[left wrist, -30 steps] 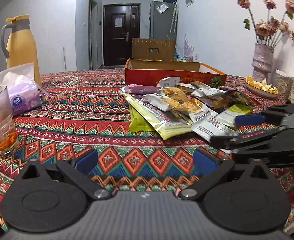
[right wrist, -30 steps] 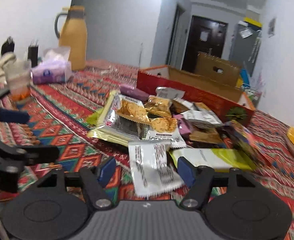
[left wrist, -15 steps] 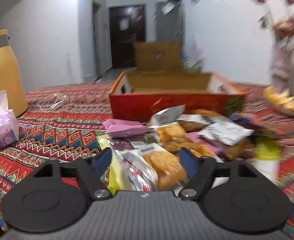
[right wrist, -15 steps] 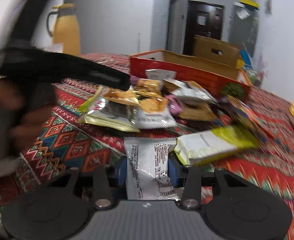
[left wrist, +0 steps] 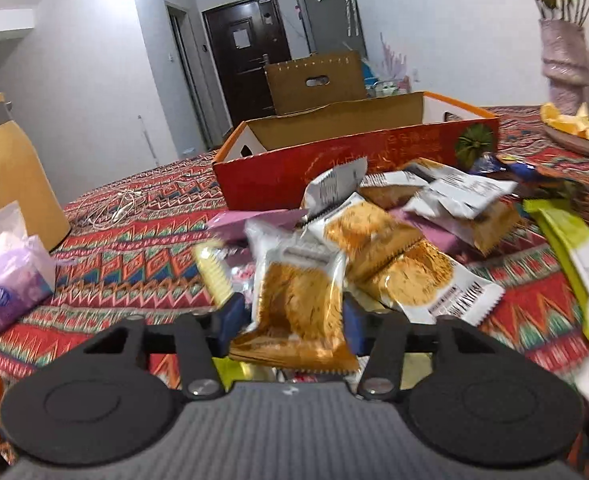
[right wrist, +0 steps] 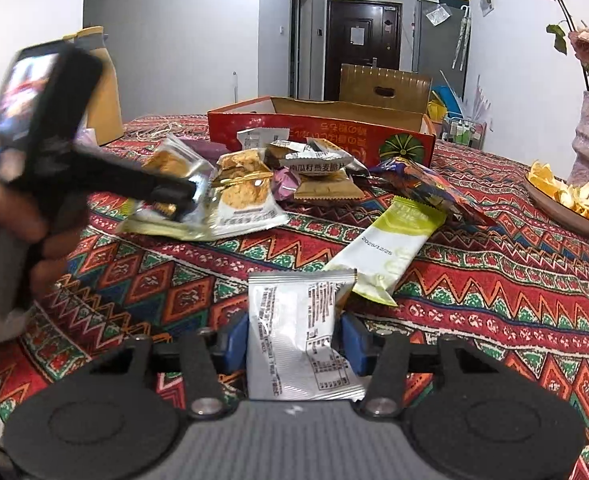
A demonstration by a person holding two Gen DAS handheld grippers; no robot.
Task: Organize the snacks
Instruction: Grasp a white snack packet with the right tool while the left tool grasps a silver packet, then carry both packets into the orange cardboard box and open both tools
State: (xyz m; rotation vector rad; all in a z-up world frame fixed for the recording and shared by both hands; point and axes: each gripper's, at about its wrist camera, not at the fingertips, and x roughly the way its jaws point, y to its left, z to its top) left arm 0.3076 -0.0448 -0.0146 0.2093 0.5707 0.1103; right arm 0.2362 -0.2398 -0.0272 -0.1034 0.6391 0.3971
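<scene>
Since a second ago the left tool (left wrist: 290, 316) has moved into the snack pile; its jaws are closing around an orange cracker packet (left wrist: 298, 304). The right tool (right wrist: 294, 340), then released, now grasps a silver packet (right wrist: 300, 336), jaws easing slightly. The bench (right wrist: 474, 280) has a patterned cloth; a red box (right wrist: 318, 132) stands behind.

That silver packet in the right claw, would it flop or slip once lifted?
Probably light, and it may sag: the silver packet is thin, crinkled film. Its glossy wrapper could slip, and the right claw has its jaws opening around it.
</scene>
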